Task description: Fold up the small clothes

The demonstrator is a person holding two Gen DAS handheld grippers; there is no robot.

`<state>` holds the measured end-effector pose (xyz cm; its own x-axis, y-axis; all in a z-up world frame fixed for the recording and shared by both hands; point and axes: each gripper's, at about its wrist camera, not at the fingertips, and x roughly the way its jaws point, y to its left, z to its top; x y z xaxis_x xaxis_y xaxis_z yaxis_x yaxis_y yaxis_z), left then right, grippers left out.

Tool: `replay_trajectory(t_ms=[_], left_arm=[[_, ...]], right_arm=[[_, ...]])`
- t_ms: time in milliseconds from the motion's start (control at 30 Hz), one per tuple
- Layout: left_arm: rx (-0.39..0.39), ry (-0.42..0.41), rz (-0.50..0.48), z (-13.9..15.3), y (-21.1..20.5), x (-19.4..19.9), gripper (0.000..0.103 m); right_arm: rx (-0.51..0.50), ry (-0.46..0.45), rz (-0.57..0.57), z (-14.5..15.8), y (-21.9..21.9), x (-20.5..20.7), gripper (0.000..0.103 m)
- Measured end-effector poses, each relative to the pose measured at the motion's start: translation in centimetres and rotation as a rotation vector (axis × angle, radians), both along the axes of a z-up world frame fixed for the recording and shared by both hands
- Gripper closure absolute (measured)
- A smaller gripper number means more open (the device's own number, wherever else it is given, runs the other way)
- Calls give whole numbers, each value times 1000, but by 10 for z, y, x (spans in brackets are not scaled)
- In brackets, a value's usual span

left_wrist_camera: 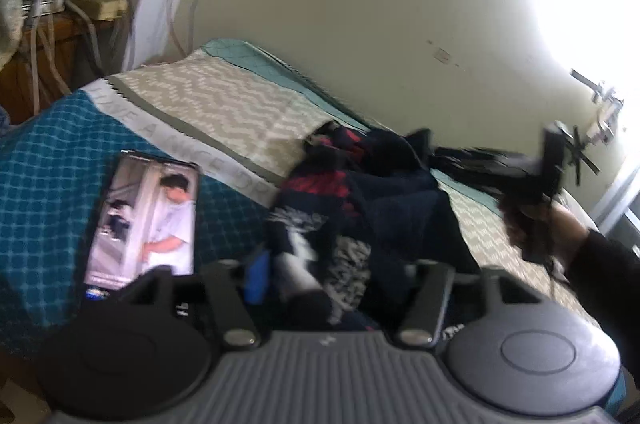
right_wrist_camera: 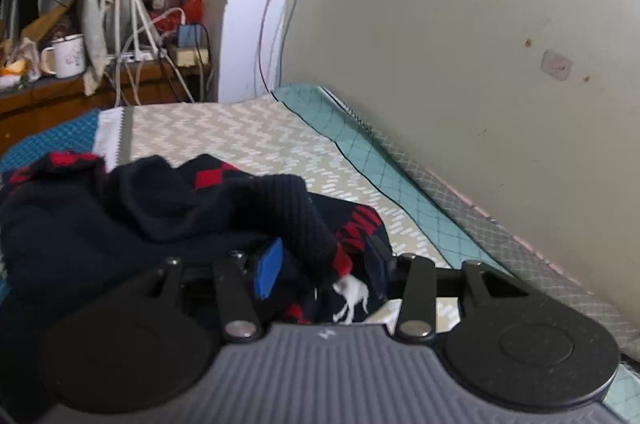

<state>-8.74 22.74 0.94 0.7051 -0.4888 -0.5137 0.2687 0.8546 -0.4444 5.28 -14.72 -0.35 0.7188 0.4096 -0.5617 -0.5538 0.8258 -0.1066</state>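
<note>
We see a bed covered in a patterned quilt of teal diamond squares and beige zigzag panels (left_wrist_camera: 224,103), pushed against a pale cream wall (left_wrist_camera: 360,3) that runs along its far side. On the quilt, at the seam where the teal meets the beige, lies the crumpled navy knitted jumper with red diamond blocks and a white animal motif (left_wrist_camera: 360,199); it sits in a loose heap, unfolded, with one ribbed sleeve thrown across the top in the right wrist view (right_wrist_camera: 296,216). Beyond the foot of the quilt, away from the wall, stands a cluttered brown wooden table (right_wrist_camera: 80,95) with white cables, and on it a white enamel mug with a floral print (right_wrist_camera: 66,55). On the teal part of the quilt, just beside the jumper, rests a flat phone with a lit screen showing a person in white (left_wrist_camera: 148,220).

Our left gripper (left_wrist_camera: 332,288) hovers low over the near edge of the jumper, its jaws spread and pressing on nothing. Our right gripper (right_wrist_camera: 320,268) has the ribbed sleeve and the red-patterned hem between its jaws, but we cannot tell whether the blue pads (right_wrist_camera: 269,270) actually press the cloth
</note>
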Motion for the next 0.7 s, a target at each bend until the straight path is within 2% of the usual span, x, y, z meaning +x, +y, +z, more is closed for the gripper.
replay_trajectory(t_ms=[33,67,100,167,200,233,300,400,533,600,700], left_arm=[[12,-8,-13,-1,-5,0,35],[24,-13,-20,-2,-9,0,34],[43,-14,-25,-4,-14,2,37],[99,6,-23,-10,-22,11,66],[127,33,-19,-13,-25,16,87],[133,45,-13,-14,-26,20,87],[121,18,-2,-4,-22,20,88],[90,-132,11,39,-17,8,89],[63,-392,55,113,-17,-20,89],[23,-509,62,154,-16,-37,89],[8,-667,70,209,-20,-65,89]], right_arm=[[12,14,-9,-4,3,4,73],[25,23,-19,-7,7,4,89],[28,25,-43,-10,10,6,92],[28,-2,-104,-8,12,-2,99],[30,-39,-124,-2,12,-9,100],[37,-81,-139,7,10,-18,101],[79,-168,-166,35,2,-41,102],[111,-345,-206,89,-14,-87,102],[143,-595,-264,165,-34,-159,103],[137,-715,-298,204,-41,-198,103],[107,-858,-347,259,-45,-255,103]])
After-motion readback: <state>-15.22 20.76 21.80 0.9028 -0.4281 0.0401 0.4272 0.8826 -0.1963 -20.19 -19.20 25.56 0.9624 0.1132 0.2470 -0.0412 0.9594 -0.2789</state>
